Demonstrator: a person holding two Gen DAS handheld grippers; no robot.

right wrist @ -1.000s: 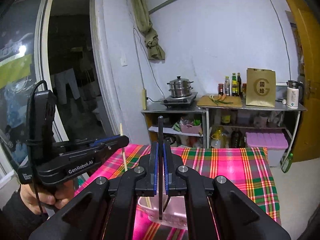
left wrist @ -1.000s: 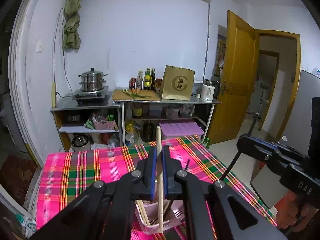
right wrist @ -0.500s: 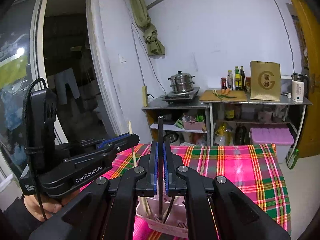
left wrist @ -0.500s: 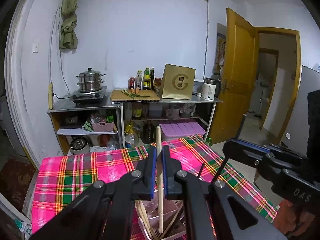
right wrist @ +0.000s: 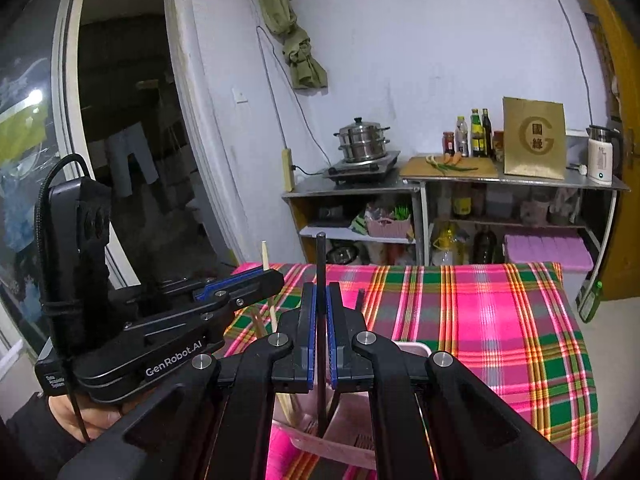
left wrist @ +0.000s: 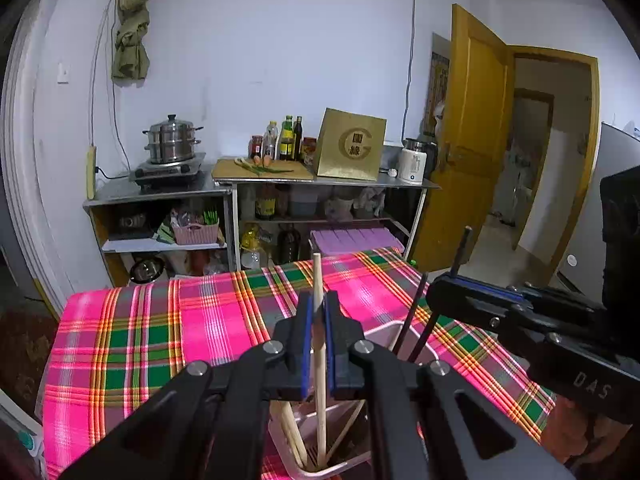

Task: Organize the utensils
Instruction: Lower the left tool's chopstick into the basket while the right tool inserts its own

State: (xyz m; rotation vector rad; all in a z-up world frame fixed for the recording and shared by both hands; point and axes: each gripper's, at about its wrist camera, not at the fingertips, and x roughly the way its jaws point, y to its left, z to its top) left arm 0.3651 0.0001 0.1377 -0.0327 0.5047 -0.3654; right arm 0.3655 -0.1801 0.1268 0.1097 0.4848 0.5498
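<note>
My left gripper is shut on a light wooden chopstick that stands upright with its lower end inside a pink utensil basket on the table. Other wooden chopsticks lean in the basket. My right gripper is shut on a black chopstick, also upright, its lower end in the same pink basket. The right gripper shows at the right of the left wrist view; the left gripper shows at the left of the right wrist view. Both hover just above the basket.
A table with a pink and green plaid cloth holds the basket. Beyond it stand metal shelves with a steamer pot, bottles, a cutting board, a gold bag and a kettle. A yellow door is open at the right.
Both grippers have come lower and closer to the basket, and the ends of both chopsticks now sit deeper in it. Both stay shut on their chopsticks.
</note>
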